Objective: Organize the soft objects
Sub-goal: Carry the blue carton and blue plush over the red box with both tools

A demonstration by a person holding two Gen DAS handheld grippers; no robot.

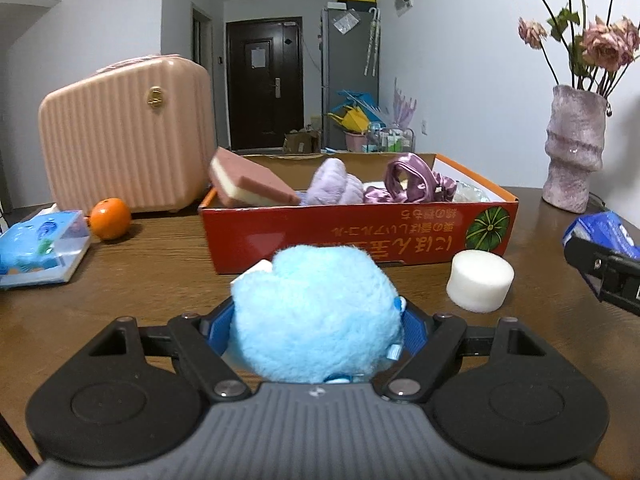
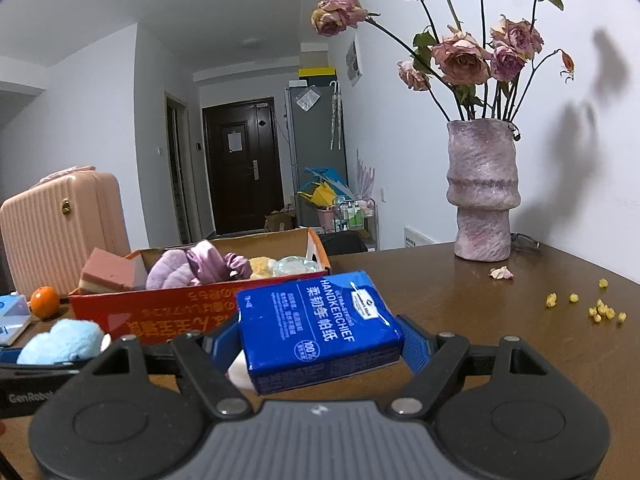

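Observation:
My left gripper (image 1: 316,320) is shut on a light blue plush toy (image 1: 316,312) just in front of the red cardboard box (image 1: 352,236). The box holds a pink sponge (image 1: 252,184), a lilac plush (image 1: 334,184) and a purple satin scrunchie (image 1: 416,180). A white foam cylinder (image 1: 480,280) stands on the table right of the plush. My right gripper (image 2: 320,340) is shut on a blue handkerchief tissue pack (image 2: 316,328), held above the table near the box (image 2: 180,308). The blue plush (image 2: 60,340) shows at the left in the right wrist view.
A pink ribbed suitcase (image 1: 128,132) stands at the back left, with an orange (image 1: 110,218) and a blue tissue box (image 1: 40,248) beside it. A purple vase of dried roses (image 2: 482,192) stands at the right; yellow bits (image 2: 600,312) and a petal (image 2: 502,273) lie on the wooden table (image 2: 480,300).

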